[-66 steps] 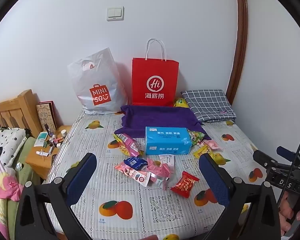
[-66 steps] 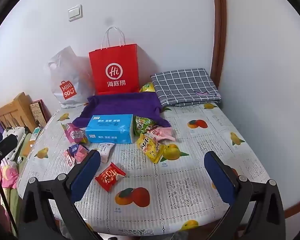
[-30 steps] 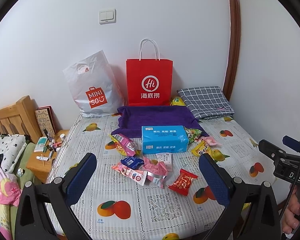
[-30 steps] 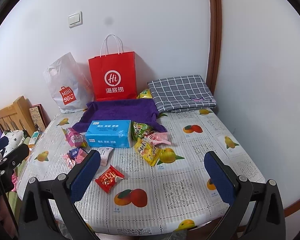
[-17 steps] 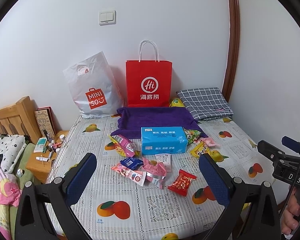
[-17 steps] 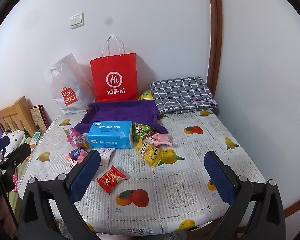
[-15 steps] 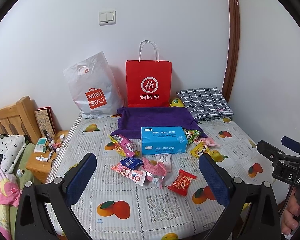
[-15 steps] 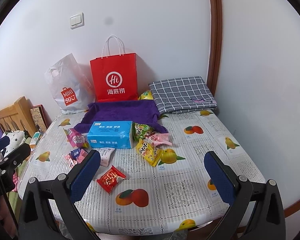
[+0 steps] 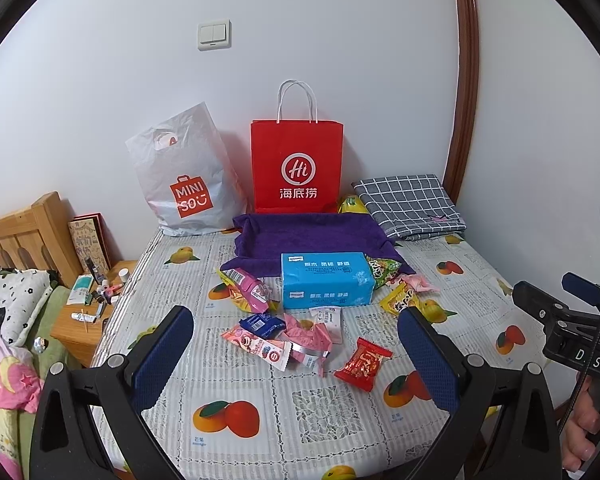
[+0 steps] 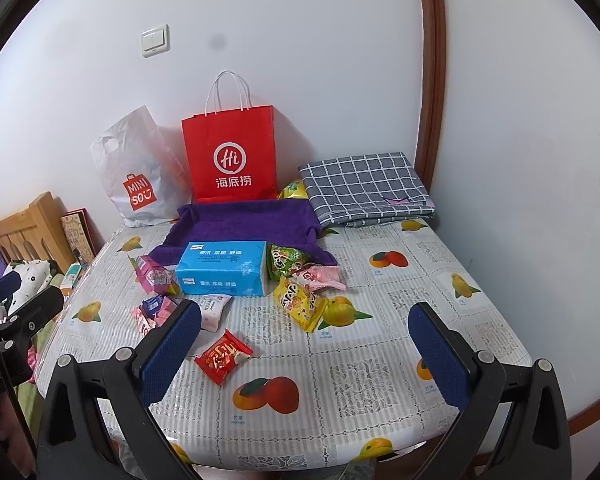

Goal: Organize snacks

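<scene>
The blue tissue box partly hides the green snack bag.

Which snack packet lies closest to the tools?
The red foil snack packet, lying alone in front of the pile; the other packets sit farther back near the blue tissue box.

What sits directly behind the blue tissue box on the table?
A purple towel spreads behind the blue tissue box, with a red paper bag standing further back. Whether the towel's front edge runs under the box is hidden.
</scene>
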Action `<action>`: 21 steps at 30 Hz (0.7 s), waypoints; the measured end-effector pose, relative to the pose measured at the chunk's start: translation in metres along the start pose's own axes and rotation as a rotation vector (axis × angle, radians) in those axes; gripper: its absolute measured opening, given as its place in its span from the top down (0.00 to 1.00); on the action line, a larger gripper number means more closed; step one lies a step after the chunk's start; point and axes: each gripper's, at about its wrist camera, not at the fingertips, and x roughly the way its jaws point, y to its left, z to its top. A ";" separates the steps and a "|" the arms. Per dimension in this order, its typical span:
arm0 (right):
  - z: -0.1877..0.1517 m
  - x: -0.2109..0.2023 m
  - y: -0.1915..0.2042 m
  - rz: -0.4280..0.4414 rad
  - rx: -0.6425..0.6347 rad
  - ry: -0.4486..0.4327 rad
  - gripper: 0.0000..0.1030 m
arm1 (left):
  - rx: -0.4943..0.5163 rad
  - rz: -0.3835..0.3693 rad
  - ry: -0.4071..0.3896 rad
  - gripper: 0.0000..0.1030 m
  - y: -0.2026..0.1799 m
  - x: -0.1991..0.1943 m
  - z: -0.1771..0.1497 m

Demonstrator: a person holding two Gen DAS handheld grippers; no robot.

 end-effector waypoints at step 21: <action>-0.001 -0.005 -0.001 0.009 0.007 -0.013 0.01 | 0.008 -0.001 -0.006 0.00 -0.003 -0.001 0.002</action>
